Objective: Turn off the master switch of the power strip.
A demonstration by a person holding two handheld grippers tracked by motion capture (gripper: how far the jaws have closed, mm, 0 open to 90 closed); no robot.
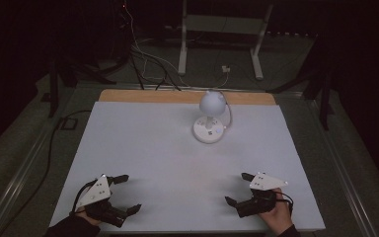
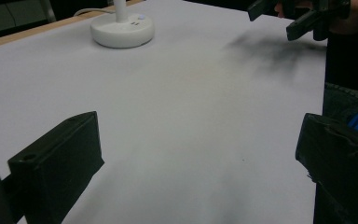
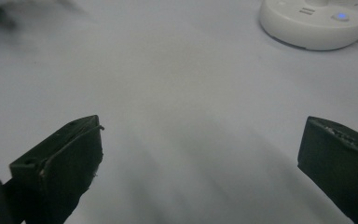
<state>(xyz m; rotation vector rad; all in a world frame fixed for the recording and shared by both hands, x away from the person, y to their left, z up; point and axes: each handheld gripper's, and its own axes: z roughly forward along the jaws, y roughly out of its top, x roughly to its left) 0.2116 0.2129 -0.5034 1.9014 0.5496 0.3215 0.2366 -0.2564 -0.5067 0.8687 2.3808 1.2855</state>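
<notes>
White tabletop (image 1: 143,148), unlabelled lamp (image 1: 210,121), both hand-held grippers (image 1: 127,193) (image 1: 238,188) wide apart, empty.

1. We see a pale grey surface (image 1: 153,158), bare over most of its spread, with a soft shadow on it in the left gripper view.
2. Along its far edge we see a wooden strip (image 1: 143,96), touching it.
3. Around it lies a grey floor (image 1: 355,148).
4. On the floor beyond the strip stands a white frame (image 1: 222,22) on two legs.
5. Loose cables (image 1: 143,54) run beside the frame's left leg, and a white plug (image 1: 225,69) lies between the legs.
6. At the left we find a black box (image 1: 69,123) on the floor, with a black cord (image 1: 49,148) trailing from it.
7. A metal rail (image 1: 19,173) runs along the floor at the left.
8. Dark stands rise at both sides; we cannot make out their detail.
</notes>
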